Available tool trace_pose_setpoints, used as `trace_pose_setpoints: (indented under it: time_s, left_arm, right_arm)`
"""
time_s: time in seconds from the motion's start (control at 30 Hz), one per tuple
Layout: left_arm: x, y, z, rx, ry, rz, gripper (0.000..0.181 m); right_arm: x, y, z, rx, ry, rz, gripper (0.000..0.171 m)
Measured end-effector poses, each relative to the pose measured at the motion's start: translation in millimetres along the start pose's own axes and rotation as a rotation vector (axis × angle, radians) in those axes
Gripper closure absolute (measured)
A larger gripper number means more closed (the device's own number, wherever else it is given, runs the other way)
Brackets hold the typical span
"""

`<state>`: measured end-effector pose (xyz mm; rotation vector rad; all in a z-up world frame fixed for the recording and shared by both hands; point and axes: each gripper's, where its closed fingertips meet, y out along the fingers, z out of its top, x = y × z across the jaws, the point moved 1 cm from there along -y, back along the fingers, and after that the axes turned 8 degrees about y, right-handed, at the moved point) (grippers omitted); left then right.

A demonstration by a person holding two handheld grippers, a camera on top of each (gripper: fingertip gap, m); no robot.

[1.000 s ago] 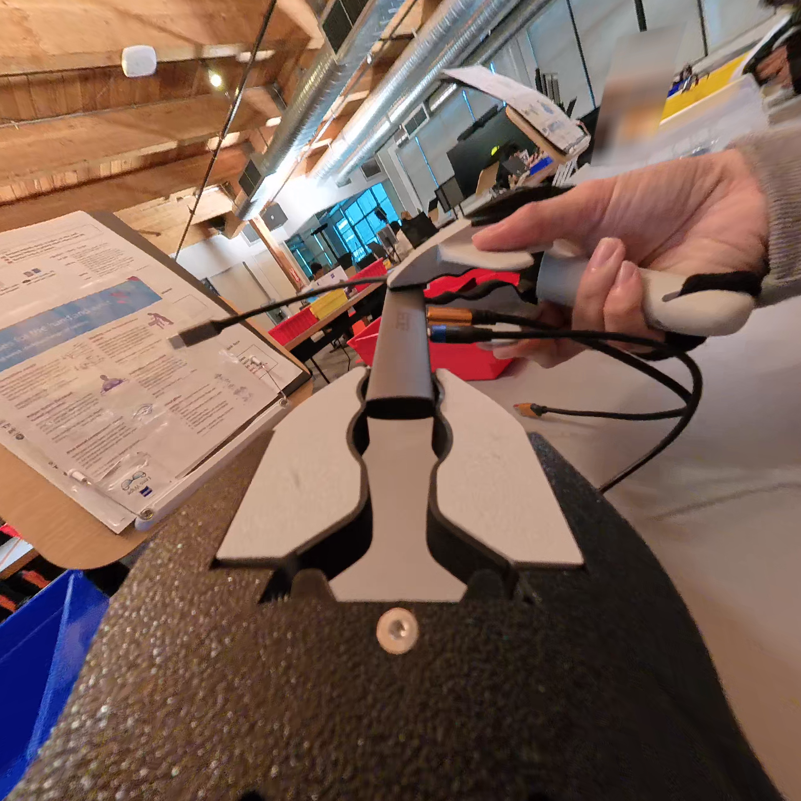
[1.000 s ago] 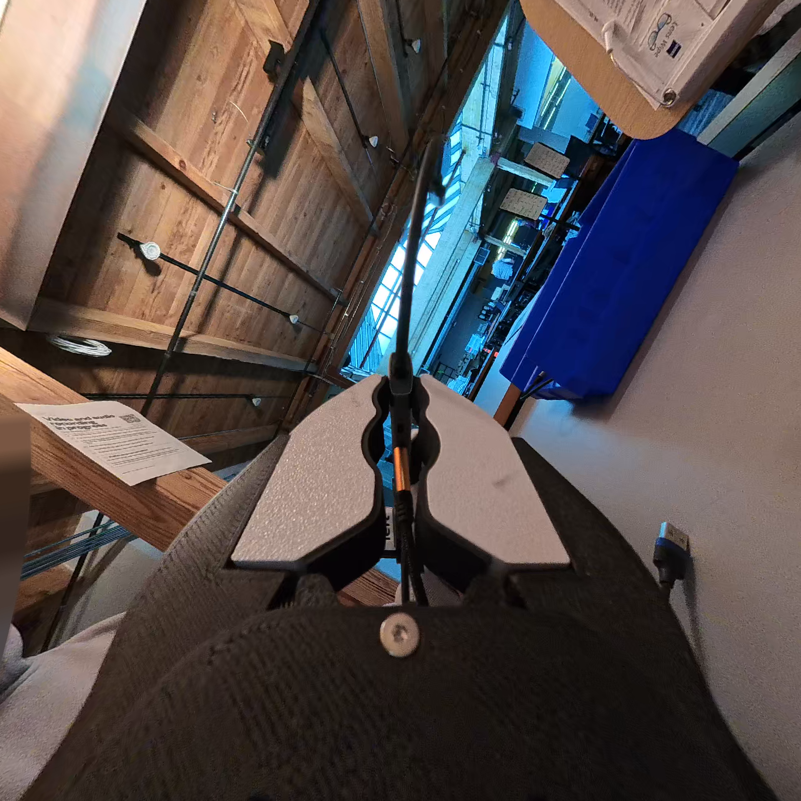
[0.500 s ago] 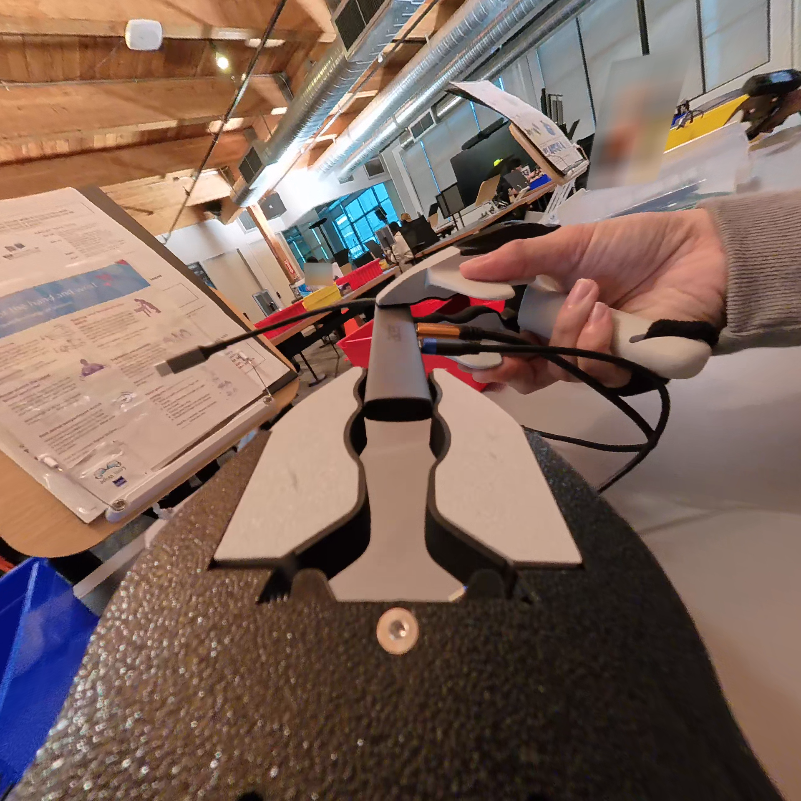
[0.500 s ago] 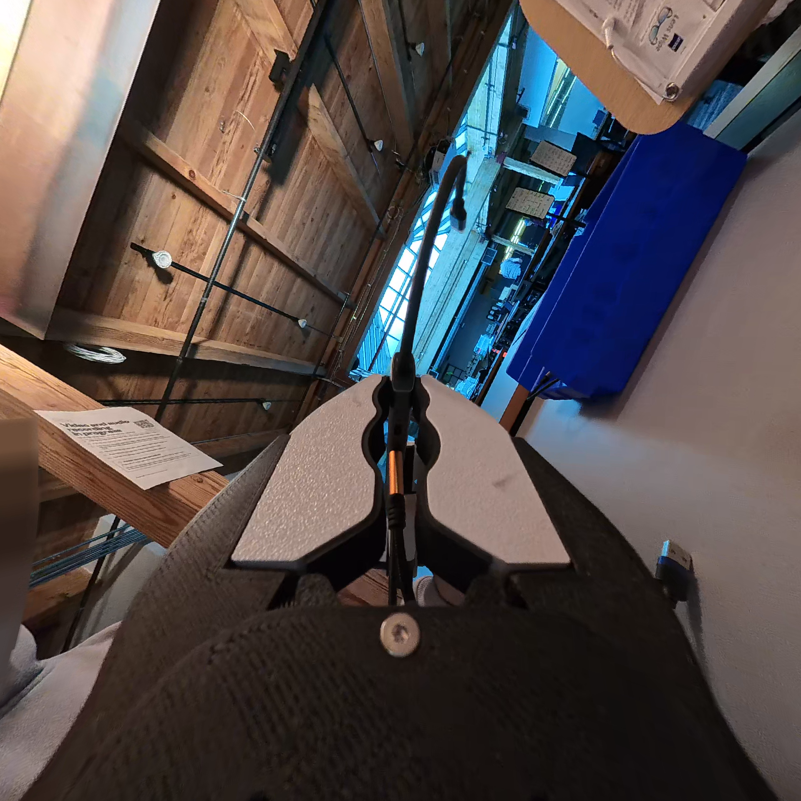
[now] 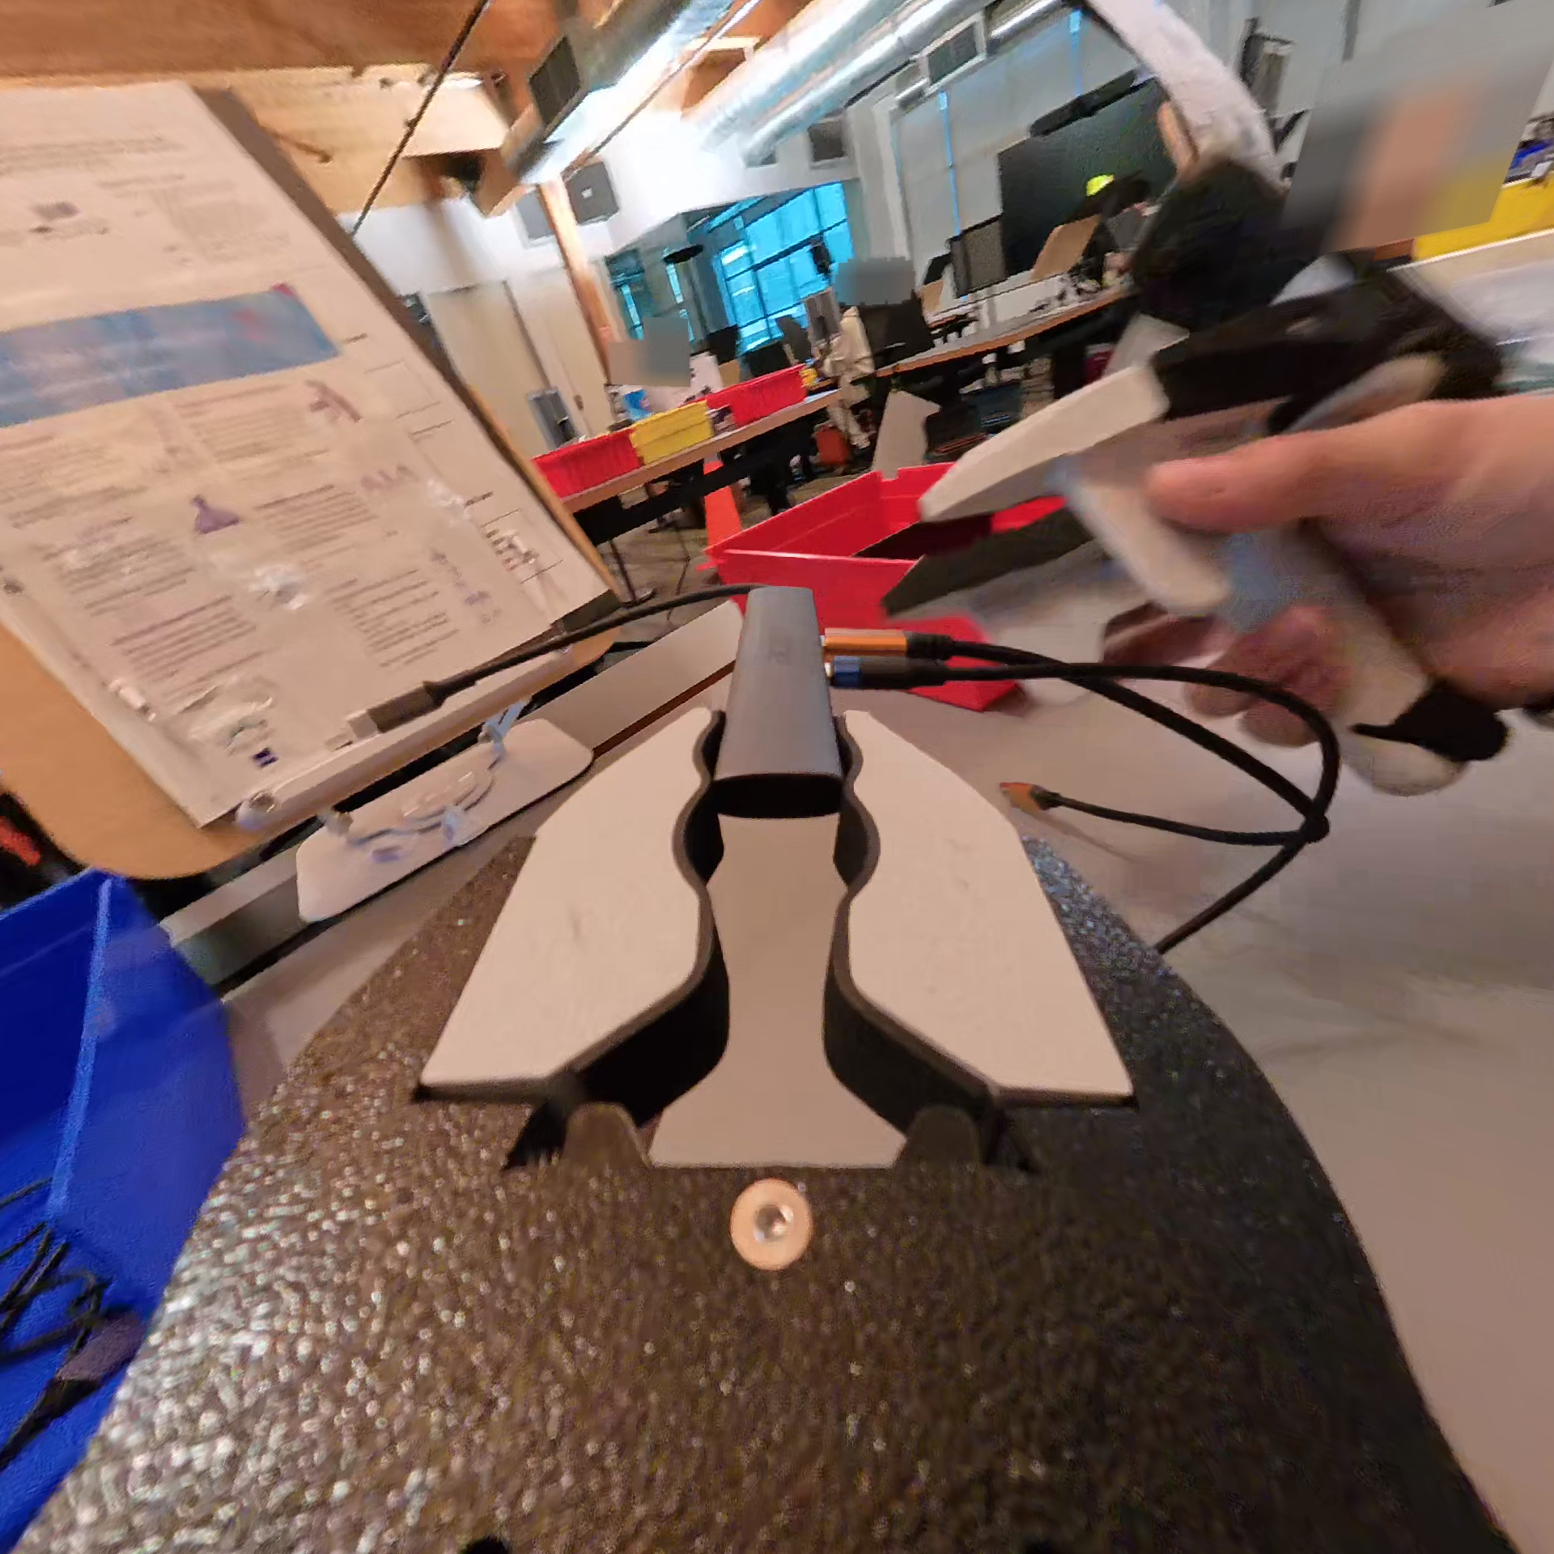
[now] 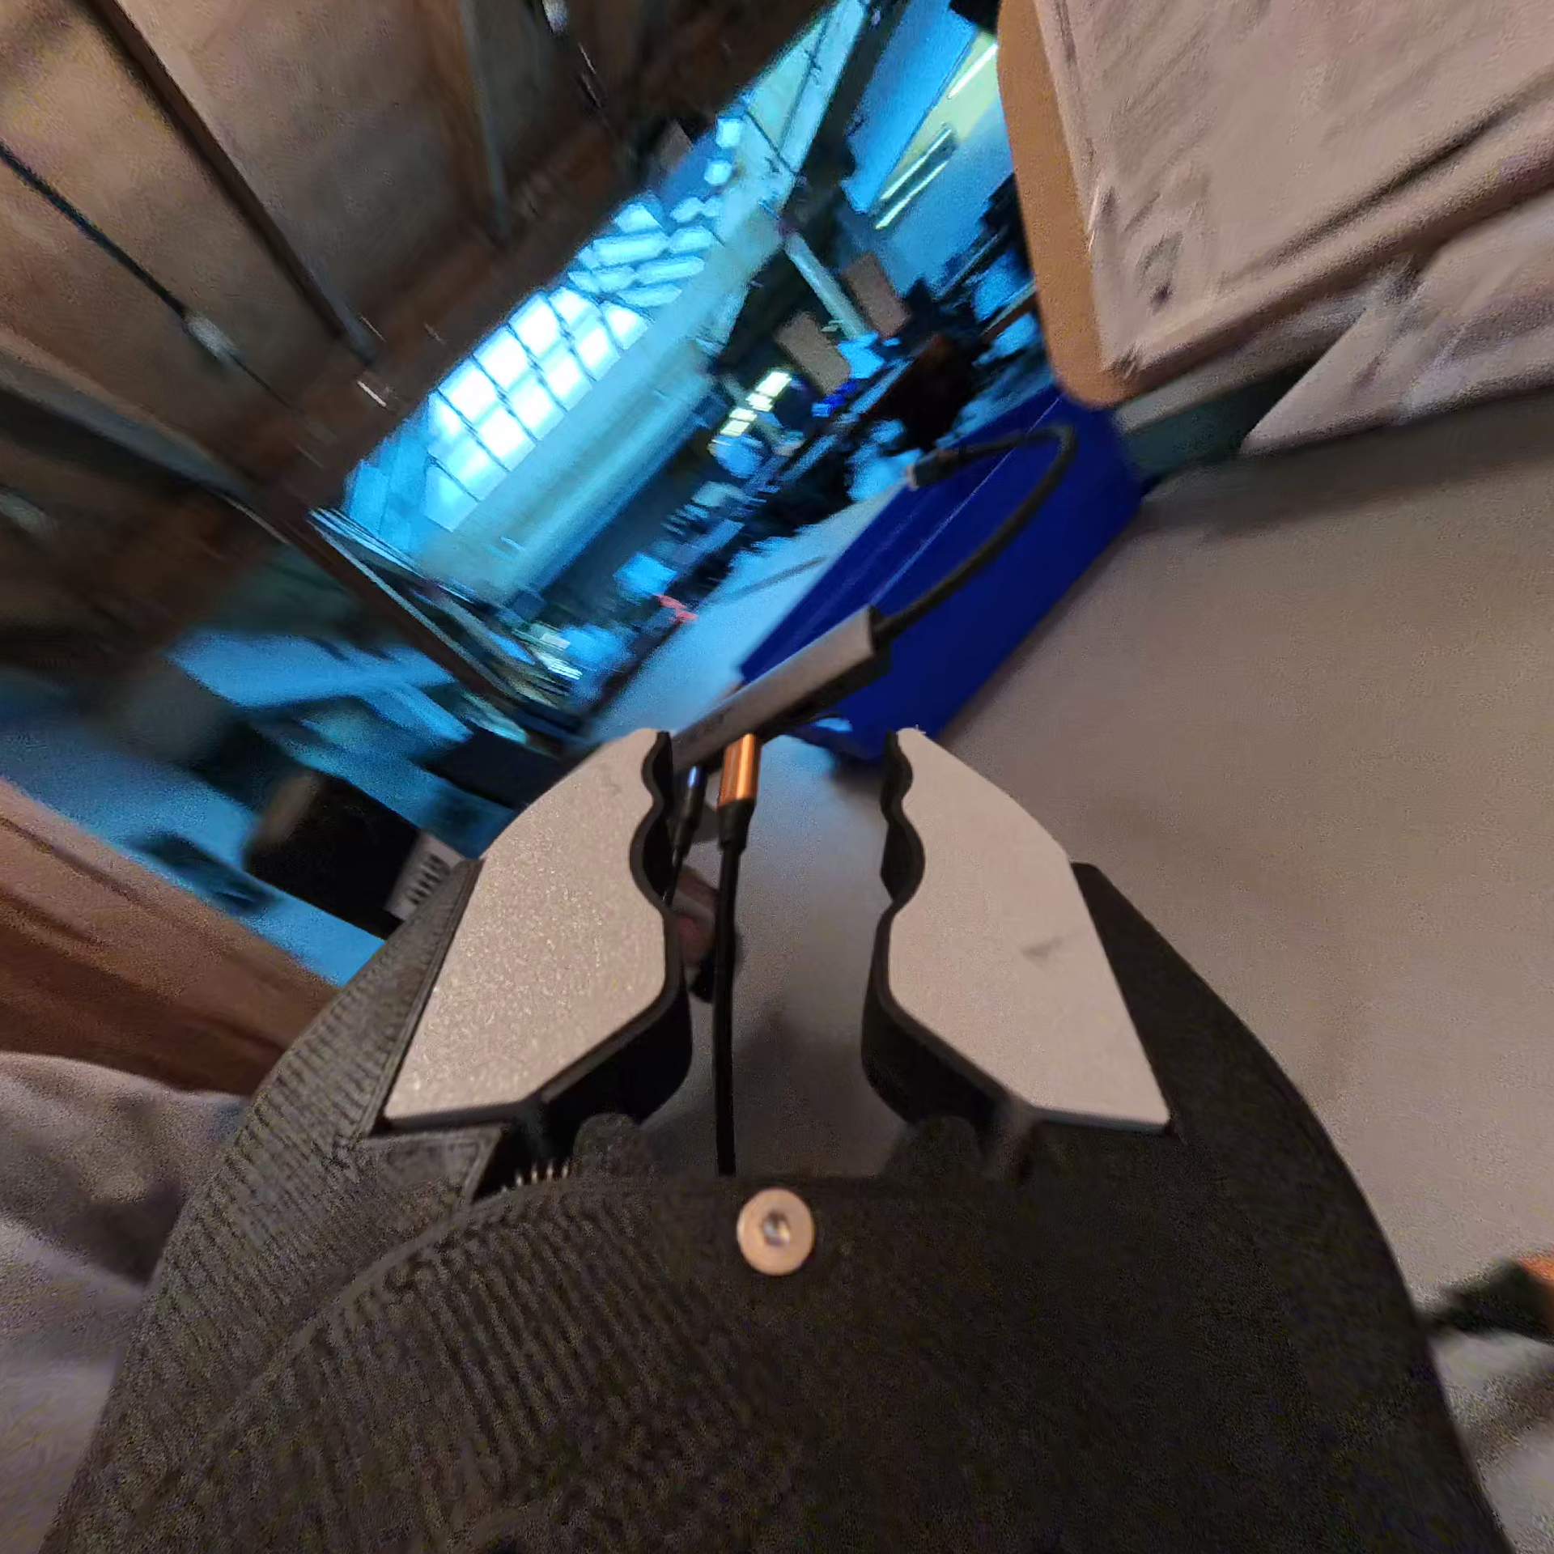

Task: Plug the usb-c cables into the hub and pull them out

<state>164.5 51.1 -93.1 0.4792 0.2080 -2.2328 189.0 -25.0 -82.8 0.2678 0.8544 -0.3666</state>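
Observation:
My left gripper is shut on the near end of a dark grey hub and holds it above the table. Two black cables are plugged into the hub's right side, one with an orange plug and one with a blue plug. The hub's own lead sticks out to the left. A loose orange plug lies on the table. My right gripper is open, with the plugged orange connector between its jaws but not clamped, just below the hub. In the left wrist view the right gripper sits right of the hub.
A clipboard on a stand with a printed sheet leans at the left. A blue bin stands at the near left and also shows in the right wrist view. A red bin sits behind the hub. The table is white.
My right gripper has opened, let go of the orange-plug cable and drawn back to the right. The left gripper with the hub has tilted down toward the table.

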Motion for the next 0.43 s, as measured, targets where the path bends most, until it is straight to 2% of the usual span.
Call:
trace_pose_setpoints:
  time_s: [0.07,0.13,0.23,0.3,0.37,0.43]
  left_arm:
    - [-7.6,-0.7,-8.2,-0.014,-0.033,0.045,0.158]
    - [-10.6,-0.5,-16.0,-0.013,-0.089,0.076,0.158]
    - [-7.9,1.4,-24.6,0.015,-0.195,0.096,0.159]
    - [-3.4,1.2,-25.8,0.047,-0.262,0.096,0.159]
    - [1.1,-1.4,-26.3,0.066,-0.288,0.094,0.159]
    - [4.5,-4.9,-30.4,0.057,-0.29,0.098,0.158]
  right_arm:
    - [-11.2,-5.3,-0.3,0.021,-0.283,-0.133,0.121]
    - [-32.3,-0.7,-12.9,0.031,-0.479,-0.166,0.122]
    - [-36.3,14.6,-35.7,-0.01,-0.7,-0.247,0.134]
    - [-26.2,21.0,-44.7,-0.049,-0.778,-0.306,0.141]
    - [-14.0,24.1,-51.6,-0.093,-0.786,-0.354,0.144]
    - [-7.3,23.7,-54.6,-0.095,-0.773,-0.386,0.155]
